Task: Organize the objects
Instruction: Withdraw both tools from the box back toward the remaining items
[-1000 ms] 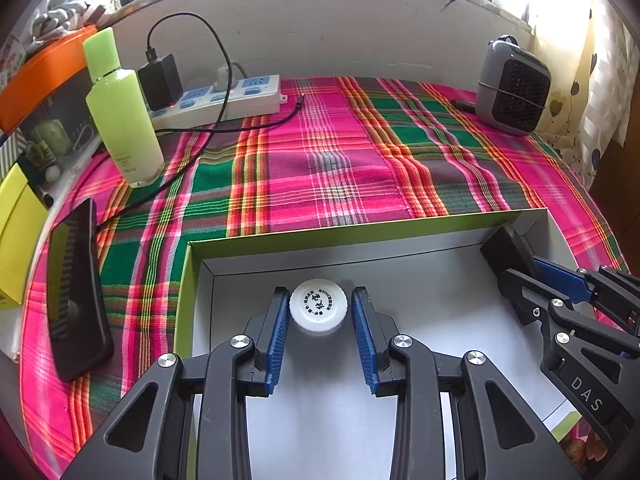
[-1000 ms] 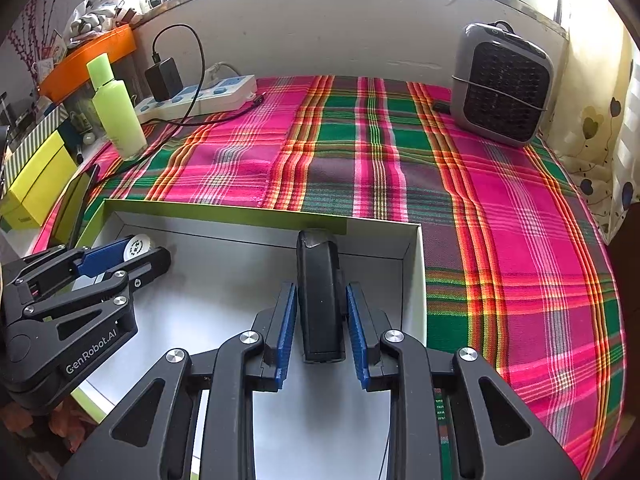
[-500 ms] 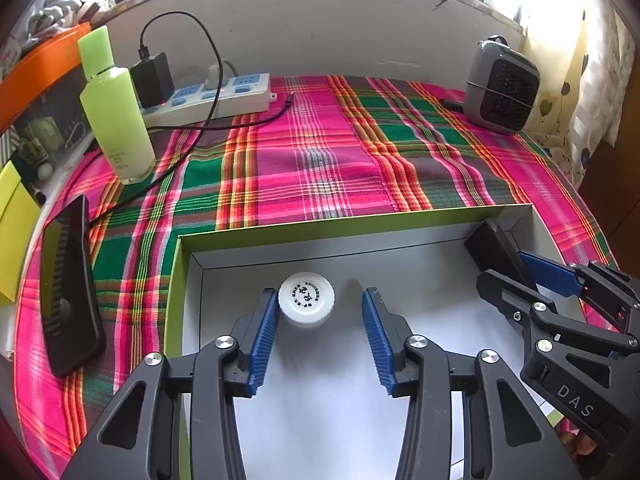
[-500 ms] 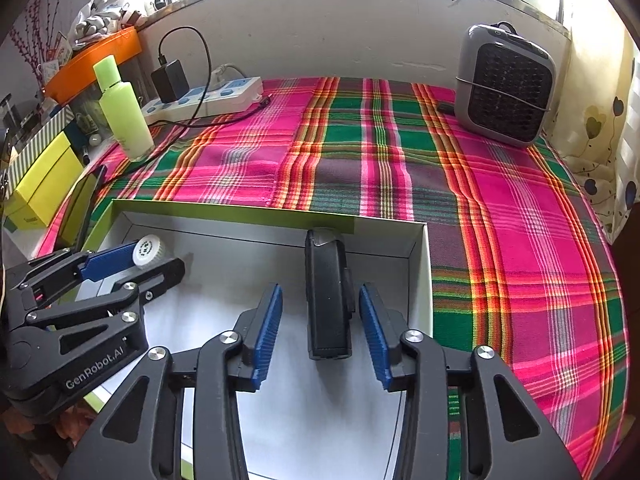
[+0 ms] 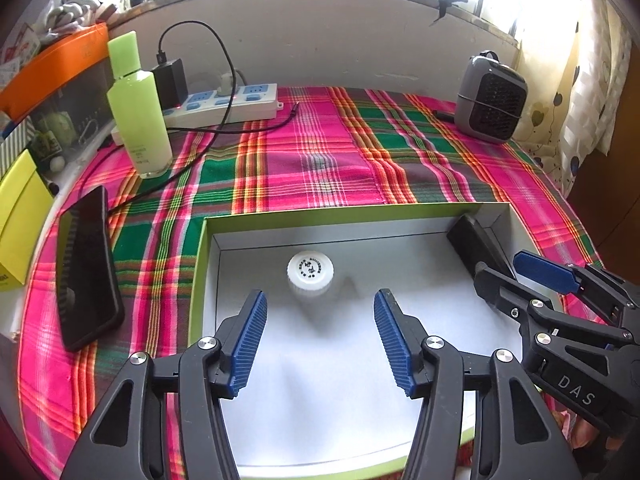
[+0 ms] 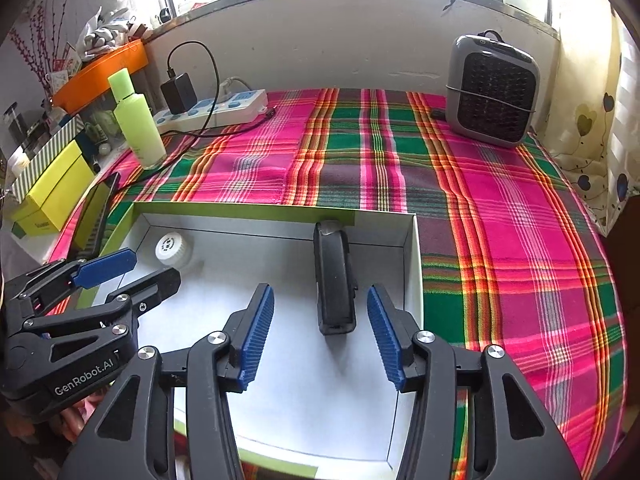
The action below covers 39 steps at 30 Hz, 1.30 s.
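With both tongs just spread, nothing is held: the left gripper jaws have just been opening and the vial is left standing ahead of the tips, clear of both pads. Same on the right gripper: jaws have just been opening, the black case is lying between the tips, touched by neither pad as far as can be seen. Both items are inside the box, vial toward the left wall, case near the right wall.

Risks, as judged:
- Vial is upright and probably light; it can be tipped if clipped by a pad during retreat.
- Case can be dragged or skewed if the right tips are pulled back off-line.
- The grippers are near each other over the box; a collision is possible if either is swung inward.
- Box wall can be caught and the box shifted on the cloth.
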Motion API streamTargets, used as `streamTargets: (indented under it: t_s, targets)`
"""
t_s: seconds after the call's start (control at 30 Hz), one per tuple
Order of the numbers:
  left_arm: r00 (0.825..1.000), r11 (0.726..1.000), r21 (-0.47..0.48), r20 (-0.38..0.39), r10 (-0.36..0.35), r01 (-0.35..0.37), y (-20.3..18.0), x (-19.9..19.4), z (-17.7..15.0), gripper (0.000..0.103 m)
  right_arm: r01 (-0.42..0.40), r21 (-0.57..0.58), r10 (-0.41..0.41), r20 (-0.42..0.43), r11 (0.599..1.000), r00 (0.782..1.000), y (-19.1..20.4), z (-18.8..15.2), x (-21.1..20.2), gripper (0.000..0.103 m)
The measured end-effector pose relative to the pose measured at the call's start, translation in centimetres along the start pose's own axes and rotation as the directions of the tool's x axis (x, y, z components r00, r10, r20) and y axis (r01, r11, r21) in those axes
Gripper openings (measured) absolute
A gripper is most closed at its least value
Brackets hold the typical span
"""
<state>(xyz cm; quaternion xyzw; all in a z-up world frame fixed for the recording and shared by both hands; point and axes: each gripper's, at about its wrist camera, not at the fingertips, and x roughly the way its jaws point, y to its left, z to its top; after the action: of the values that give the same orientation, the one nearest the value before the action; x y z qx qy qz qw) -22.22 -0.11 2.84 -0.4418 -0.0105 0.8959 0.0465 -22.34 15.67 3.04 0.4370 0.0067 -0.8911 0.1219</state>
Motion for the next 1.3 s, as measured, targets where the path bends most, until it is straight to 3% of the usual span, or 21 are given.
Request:
streamTargets:
  t_s: [0.97, 1.3]
  targets:
    - [0.995, 0.999, -0.047, 0.098, 0.031, -0.027, 2.3, -8.8, -8.7, 0.055, -0.016, -0.008, 0.017, 0.105, 1.000, 0.994, 3.0, -7.7, -8.1, 0.051]
    - [0.995, 0.999, -0.040, 0.100, 0.014, -0.010, 3.1, -10.3, -11.7, 0.055, -0.072, -0.019, 0.074, 0.131, 0.997, 0.989, 3.7, -10.4, -9.0, 0.051]
